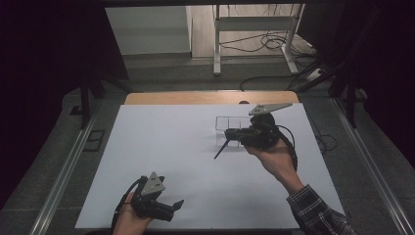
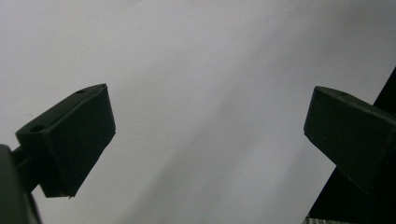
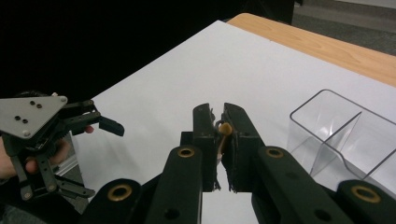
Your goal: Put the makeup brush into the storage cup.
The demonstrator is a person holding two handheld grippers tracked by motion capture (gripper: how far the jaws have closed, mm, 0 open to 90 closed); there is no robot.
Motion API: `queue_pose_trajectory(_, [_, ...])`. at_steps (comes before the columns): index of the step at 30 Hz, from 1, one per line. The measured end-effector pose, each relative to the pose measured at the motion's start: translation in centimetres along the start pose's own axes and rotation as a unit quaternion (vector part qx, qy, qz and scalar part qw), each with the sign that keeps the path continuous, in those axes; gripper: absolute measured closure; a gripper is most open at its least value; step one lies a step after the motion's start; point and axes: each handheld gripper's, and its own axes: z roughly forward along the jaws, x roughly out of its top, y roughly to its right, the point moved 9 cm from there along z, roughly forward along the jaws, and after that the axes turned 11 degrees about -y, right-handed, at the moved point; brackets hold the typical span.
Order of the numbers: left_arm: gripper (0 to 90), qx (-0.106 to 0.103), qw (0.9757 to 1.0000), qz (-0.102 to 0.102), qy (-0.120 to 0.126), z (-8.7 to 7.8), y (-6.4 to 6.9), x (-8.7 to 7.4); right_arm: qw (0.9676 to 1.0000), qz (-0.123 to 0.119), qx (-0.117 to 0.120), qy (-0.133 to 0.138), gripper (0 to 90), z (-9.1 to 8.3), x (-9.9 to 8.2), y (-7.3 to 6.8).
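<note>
Here the right gripper [image 3: 219, 140] has its jaws pressed together on a thin dark stick [image 1: 221, 148] with a tan end [image 3: 225, 128] (perhaps a small brush or stirrer; too small to tell), lifted above the white table sheet [image 1: 171, 147] just beside the clear divided container [image 3: 336, 135], probably for putting in or taking out. In the high view its long axis slants down and left, free tip toward the sheet. The left gripper [image 1: 169, 208] rests near the table's front edge, jaws spread, holding nothing.
</note>
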Motion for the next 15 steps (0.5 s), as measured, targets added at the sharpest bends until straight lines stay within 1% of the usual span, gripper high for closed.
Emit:
queue_pose_trajectory(9, [1.2, 0.009, 0.9999, -0.011, 0.001, -0.4, -0.7, -0.6, 1.0000, 0.006, -0.006, 0.005, 83.9, -0.1, 0.8, 0.9])
queue_pose_trajectory(15, [0.4, 0.014, 0.9998, -0.017, 0.003, -0.6, -1.1, -1.1, 0.9998, 0.008, -0.016, 0.009, 83.8, -0.3, 1.6, 1.6])
